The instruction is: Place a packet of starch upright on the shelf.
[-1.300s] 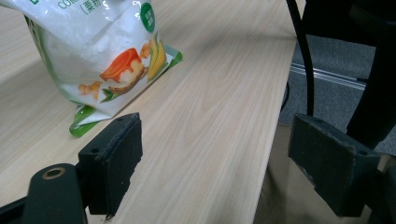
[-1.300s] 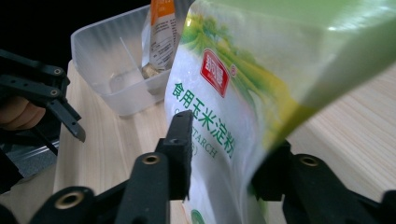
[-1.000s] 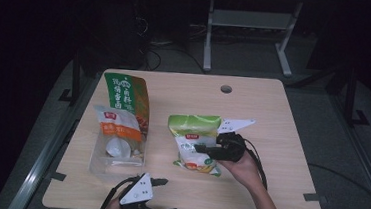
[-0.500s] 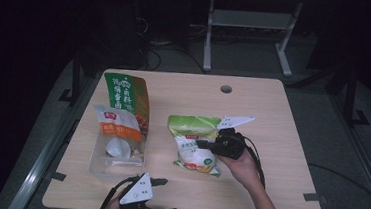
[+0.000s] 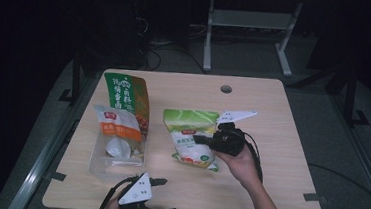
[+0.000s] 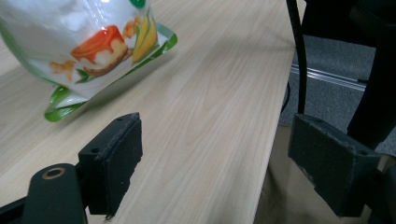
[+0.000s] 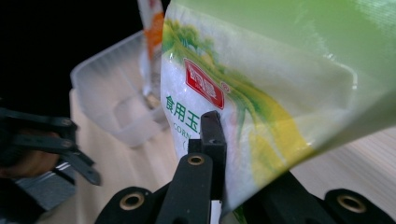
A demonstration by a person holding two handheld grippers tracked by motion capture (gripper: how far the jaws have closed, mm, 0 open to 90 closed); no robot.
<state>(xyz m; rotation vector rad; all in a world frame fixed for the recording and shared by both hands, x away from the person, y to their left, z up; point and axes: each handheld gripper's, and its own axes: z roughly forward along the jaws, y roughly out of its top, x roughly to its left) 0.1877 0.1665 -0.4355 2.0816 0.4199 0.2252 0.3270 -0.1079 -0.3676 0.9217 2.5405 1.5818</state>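
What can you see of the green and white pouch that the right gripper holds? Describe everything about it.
The green and white pouch is a glossy plastic bag, green at the top and edges, white in the middle, with a red label, printed characters and a dessert picture near its bottom. It looks filled. The right gripper is shut on its side, its jaws having just closed, and it tilts with one end raised above the wooden table, right of a clear plastic tub.

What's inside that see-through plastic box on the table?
In the clear box stand two packets: a white and orange bag in front and a taller green and orange bag behind it. The box floor under them is covered.
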